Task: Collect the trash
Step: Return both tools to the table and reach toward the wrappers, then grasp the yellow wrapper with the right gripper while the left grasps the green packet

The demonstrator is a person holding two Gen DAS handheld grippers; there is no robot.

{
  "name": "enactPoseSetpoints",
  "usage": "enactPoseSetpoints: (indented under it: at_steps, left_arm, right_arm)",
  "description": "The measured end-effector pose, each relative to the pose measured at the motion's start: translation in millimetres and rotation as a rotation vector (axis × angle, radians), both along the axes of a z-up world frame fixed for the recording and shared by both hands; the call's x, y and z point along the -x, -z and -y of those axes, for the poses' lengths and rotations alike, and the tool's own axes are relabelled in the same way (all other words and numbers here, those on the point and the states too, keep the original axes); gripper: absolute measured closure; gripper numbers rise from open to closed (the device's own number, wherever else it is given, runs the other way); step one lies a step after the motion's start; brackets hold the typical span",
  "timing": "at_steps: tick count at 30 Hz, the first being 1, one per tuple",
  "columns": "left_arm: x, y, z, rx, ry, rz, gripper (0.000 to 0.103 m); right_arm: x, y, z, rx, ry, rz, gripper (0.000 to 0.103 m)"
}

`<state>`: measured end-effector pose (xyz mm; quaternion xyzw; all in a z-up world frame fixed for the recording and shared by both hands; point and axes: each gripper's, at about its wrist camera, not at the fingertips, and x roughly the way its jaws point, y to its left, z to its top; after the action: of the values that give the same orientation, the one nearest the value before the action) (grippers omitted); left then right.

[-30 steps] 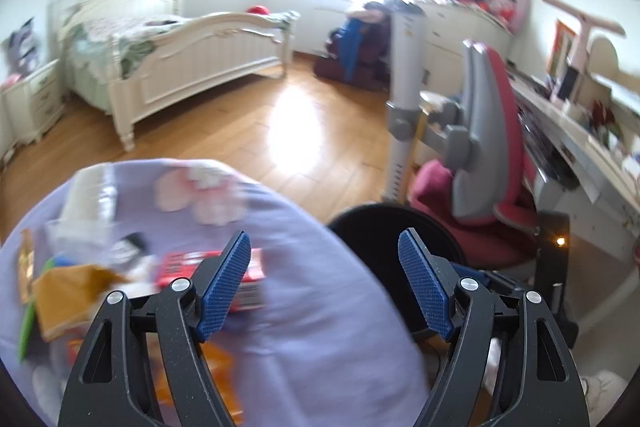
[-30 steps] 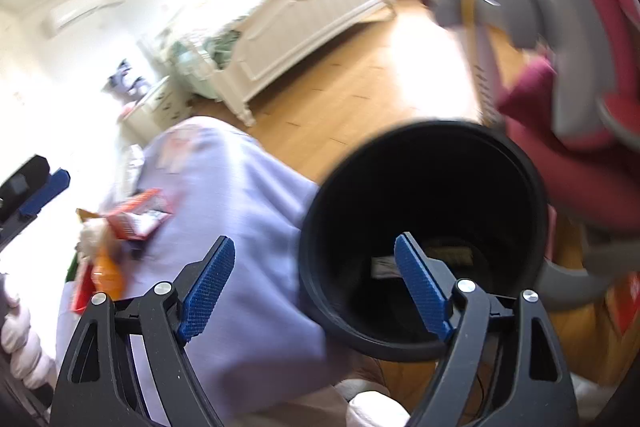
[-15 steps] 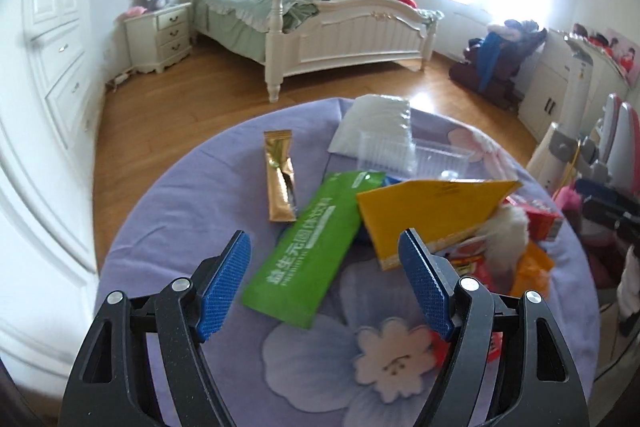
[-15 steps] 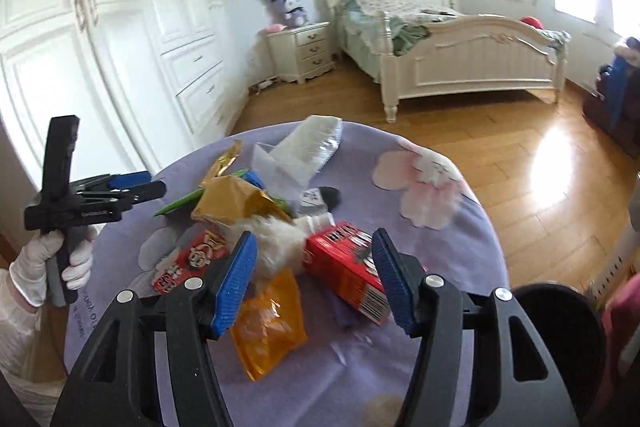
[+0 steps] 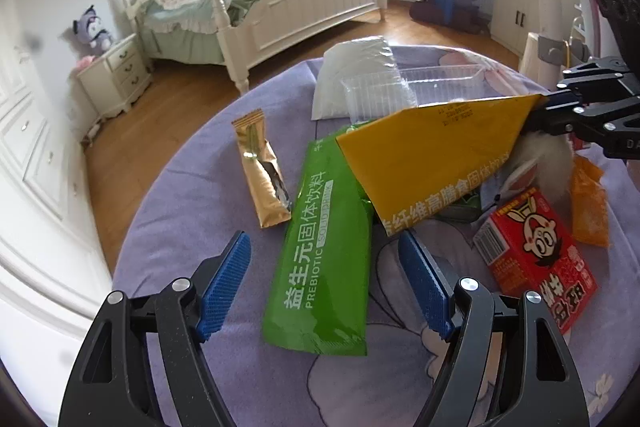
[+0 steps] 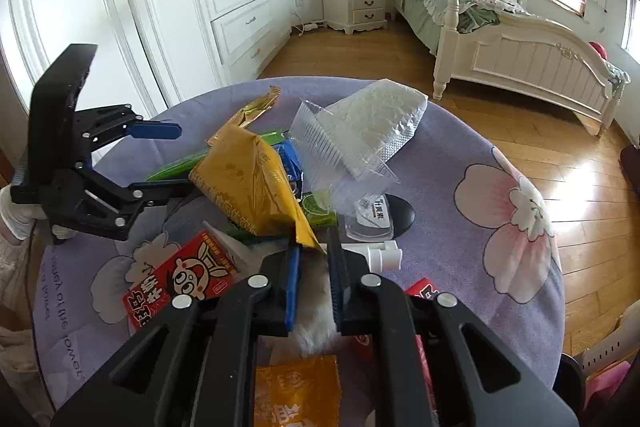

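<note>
- Right wrist view: right gripper (image 6: 313,267) jaws nearly together, pinching the near corner of the yellow packet (image 6: 252,183), lifted over the pile on the purple tablecloth (image 6: 460,143).
- Red carton (image 6: 180,279) just left of those jaws; orange wrapper (image 6: 296,391) beneath them.
- Left wrist view: left gripper (image 5: 326,283) jaws wide, straddling the green sachet (image 5: 324,259), holding nothing.
- Gold sachet (image 5: 262,175) beside the green one.
- Farther back, clear tray (image 5: 408,87), then the white bed (image 5: 288,3).

On the table (image 5: 192,219) — the sachet (image 5: 262,171) lies left of the long packet (image 5: 324,255), the carton (image 5: 536,255) right of it.
</note>
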<state>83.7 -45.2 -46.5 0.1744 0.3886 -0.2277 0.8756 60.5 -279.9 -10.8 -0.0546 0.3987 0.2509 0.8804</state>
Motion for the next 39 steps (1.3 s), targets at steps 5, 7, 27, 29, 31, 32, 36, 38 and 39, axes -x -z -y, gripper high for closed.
enactPoseSetpoints:
  at_steps: [5, 7, 27, 29, 31, 32, 36, 38, 39]
  left_arm:
    - [-13.8, -0.2, -3.6, 0.066, -0.045, -0.069, 0.078]
    - [-11.6, -7.2, -7.5, 0.098, -0.061, -0.061, 0.082]
    - [50.0, -17.7, -33.5, 0.346, -0.132, -0.127, 0.097]
    - [50.5, -14.8, -36.7, 0.346, -0.137, -0.124, 0.097]
    - [50.0, -13.0, -38.5, 0.351, -0.142, -0.124, 0.097]
    - [49.4, -12.1, -39.4, 0.349, -0.144, -0.123, 0.097]
    - [45.9, -7.5, -37.5, 0.341, -0.144, -0.136, 0.097]
    - [45.8, -5.5, -33.7, 0.316, -0.139, -0.132, 0.097]
    - [45.1, -4.8, -32.5, 0.308, -0.139, -0.131, 0.097]
  right_arm:
    - [13.7, -10.3, 7.3, -0.083, 0.021, 0.017, 0.099]
    - [21.6, -15.9, 13.0, -0.121, 0.039, 0.030, 0.100]
    - [56.0, -30.7, 29.9, -0.214, 0.135, 0.059, 0.007]
    - [46.6, -36.4, 23.0, -0.222, 0.123, 0.087, 0.007]
    - [36.2, -38.5, 8.8, -0.168, 0.104, 0.113, 0.008]
    - [29.5, -36.6, -1.0, -0.120, 0.091, 0.120, 0.012]
    - [4.2, -13.8, -35.9, 0.022, 0.014, 0.059, 0.049]
    - [-1.3, -5.0, -45.4, 0.075, 0.012, 0.052, 0.063]
    - [-0.2, -3.9, -45.5, 0.061, 0.016, 0.048, 0.067]
